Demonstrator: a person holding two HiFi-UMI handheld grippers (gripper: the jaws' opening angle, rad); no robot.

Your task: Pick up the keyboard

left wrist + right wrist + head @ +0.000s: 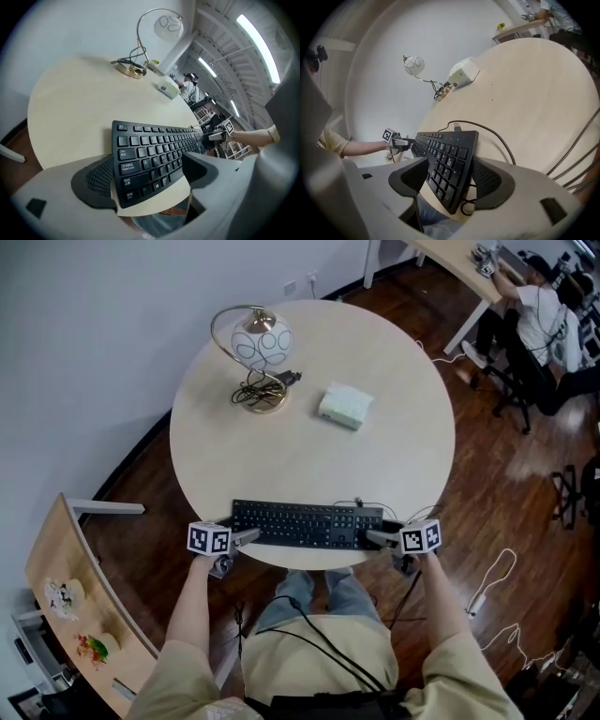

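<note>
A black keyboard lies flat near the front edge of the round pale table. My left gripper is at its left end. In the left gripper view the keyboard's front-left corner sits between wide jaws; my left gripper stands open, with one pad beside the end edge and the other at the front edge. My right gripper is at the right end. In the right gripper view its jaws stand narrower, and my right gripper is shut on the keyboard with both pads against its edges.
A gold-based lamp with a coiled cord and a white box stand at the table's back. The keyboard's cable trails off its right end. A person sits at a desk far right. A wooden shelf stands at lower left.
</note>
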